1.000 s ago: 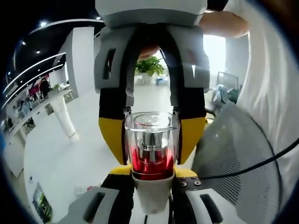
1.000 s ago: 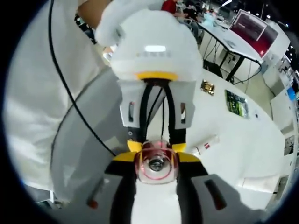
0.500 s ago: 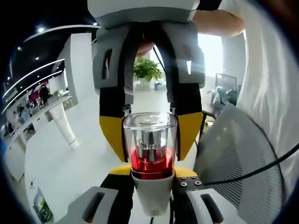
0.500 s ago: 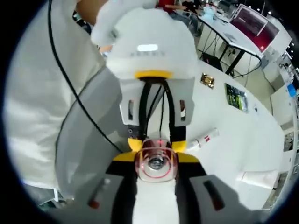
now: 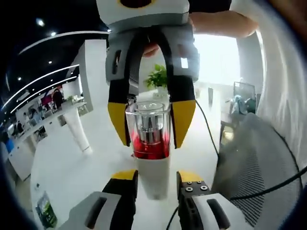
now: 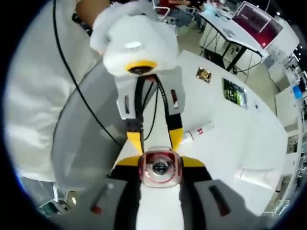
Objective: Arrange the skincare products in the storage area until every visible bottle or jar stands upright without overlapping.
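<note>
A skincare bottle (image 5: 152, 143) with a clear square cap, red liquid and a white base hangs in the air between my two facing grippers. In the left gripper view my right gripper (image 5: 151, 122) comes down from the top, its yellow fingertips shut on the cap and the red part. My left gripper (image 5: 157, 176) stands open at the bottom, with the white base between its tips and a thin gap on each side. In the right gripper view the bottle (image 6: 160, 167) shows cap-end on inside my right gripper (image 6: 159, 162), with the left gripper (image 6: 154, 139) behind it.
A white table (image 6: 225, 143) lies below, with a white tube with red marks (image 6: 196, 132), another white tube (image 6: 254, 177), a green packet (image 6: 235, 93) and a small gold item (image 6: 204, 74). A grey mesh chair back (image 5: 254, 163) and a person's white shirt stand close by.
The left gripper's jaws have come off the bottle's white base, and the left gripper has drawn back. The right gripper keeps hold of the bottle.
</note>
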The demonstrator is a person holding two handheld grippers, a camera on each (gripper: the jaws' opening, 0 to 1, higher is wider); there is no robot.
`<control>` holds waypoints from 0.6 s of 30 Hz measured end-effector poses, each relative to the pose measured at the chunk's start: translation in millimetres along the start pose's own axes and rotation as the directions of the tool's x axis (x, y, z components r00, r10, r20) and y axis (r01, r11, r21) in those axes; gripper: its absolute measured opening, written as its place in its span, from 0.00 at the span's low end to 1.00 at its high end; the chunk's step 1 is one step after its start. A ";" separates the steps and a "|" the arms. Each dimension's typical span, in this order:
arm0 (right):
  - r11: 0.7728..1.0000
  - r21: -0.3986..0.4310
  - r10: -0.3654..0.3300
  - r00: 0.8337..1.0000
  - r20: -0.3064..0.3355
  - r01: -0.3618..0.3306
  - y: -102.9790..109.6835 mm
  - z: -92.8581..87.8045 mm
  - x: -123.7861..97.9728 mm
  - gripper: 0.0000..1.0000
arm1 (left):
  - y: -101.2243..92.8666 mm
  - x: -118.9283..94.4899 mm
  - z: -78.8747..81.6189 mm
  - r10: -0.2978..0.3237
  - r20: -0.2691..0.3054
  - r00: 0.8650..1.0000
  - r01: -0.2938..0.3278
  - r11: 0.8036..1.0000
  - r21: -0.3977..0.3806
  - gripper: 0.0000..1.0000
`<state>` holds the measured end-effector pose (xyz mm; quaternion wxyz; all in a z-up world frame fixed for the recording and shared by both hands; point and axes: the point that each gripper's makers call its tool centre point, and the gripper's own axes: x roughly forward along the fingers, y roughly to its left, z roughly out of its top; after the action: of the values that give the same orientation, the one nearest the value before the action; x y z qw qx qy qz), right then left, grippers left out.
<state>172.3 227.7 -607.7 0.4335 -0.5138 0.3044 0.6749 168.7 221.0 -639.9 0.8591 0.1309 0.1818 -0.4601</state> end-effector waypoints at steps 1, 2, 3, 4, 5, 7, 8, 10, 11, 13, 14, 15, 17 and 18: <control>1.000 0.004 0.001 1.000 -0.004 -0.001 -1.7 -2.6 -0.3 0.28 | 1.6 0.9 0.1 0.015 0.007 1.000 -0.015 1.000 -0.006 0.33; 1.000 0.006 0.001 1.000 -0.011 -0.001 -3.8 -6.1 -0.6 0.28 | 2.8 1.8 -1.0 0.024 0.006 1.000 -0.024 0.999 -0.024 0.33; 1.000 0.005 -0.001 1.000 -0.013 0.001 -5.9 -7.9 -1.0 0.28 | 3.3 2.5 -2.5 0.026 0.004 1.000 -0.026 0.999 -0.043 0.34; 1.000 0.007 -0.001 1.000 -0.017 0.001 -8.1 -10.0 -1.5 0.28 | 6.4 2.0 -4.0 0.047 0.003 0.999 -0.046 0.997 -0.068 0.34; 1.000 0.008 -0.002 1.000 -0.022 0.002 -11.1 -12.4 -1.8 0.28 | 9.0 1.3 -4.3 0.064 0.002 0.998 -0.064 0.995 -0.077 0.34; 1.000 0.020 -0.006 1.000 -0.022 0.006 -20.2 -17.3 -4.4 0.29 | 19.7 -2.2 -1.1 0.116 0.031 0.993 -0.110 0.982 -0.156 0.35; 1.000 0.024 -0.009 1.000 -0.024 0.010 -23.9 -19.5 -5.2 0.29 | 23.3 -3.5 -1.5 0.126 0.033 0.992 -0.116 0.971 -0.209 0.36; 0.999 0.035 -0.019 0.999 -0.030 0.020 -34.1 -25.2 -7.7 0.29 | 29.2 -5.5 -2.1 0.144 0.042 0.989 -0.130 0.964 -0.232 0.40; 0.999 0.040 -0.022 0.999 -0.030 0.023 -38.3 -27.3 -8.8 0.29 | 29.8 -6.4 -3.0 0.144 0.042 0.989 -0.130 0.963 -0.238 0.42; 0.998 0.051 -0.029 0.999 -0.033 0.031 -48.1 -32.5 -12.1 0.29 | 31.4 -8.1 -6.0 0.148 0.037 0.988 -0.134 0.958 -0.252 0.42; 0.998 0.057 -0.034 0.999 -0.040 0.037 -54.4 -37.0 -13.9 0.29 | 32.3 -9.7 -9.3 0.153 0.034 0.988 -0.139 0.957 -0.254 0.42; 0.997 0.059 -0.040 0.998 -0.043 0.042 -58.7 -39.7 -15.3 0.29 | 33.5 -11.7 -12.7 0.165 0.022 0.986 -0.154 0.953 -0.260 0.42; 0.996 0.071 -0.046 0.998 -0.049 0.050 -68.4 -45.6 -19.4 0.29 | 38.7 -16.6 -15.1 0.201 0.011 0.980 -0.190 0.945 -0.265 0.41; 0.996 0.072 -0.048 0.997 -0.055 0.052 -73.6 -49.0 -21.3 0.29 | 40.3 -18.7 -13.1 0.207 0.017 0.978 -0.195 0.940 -0.281 0.41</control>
<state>261.5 212.2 -598.8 0.4607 -0.5227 0.3274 0.6382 190.4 261.9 -641.4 0.9154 0.0164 0.2105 -0.3428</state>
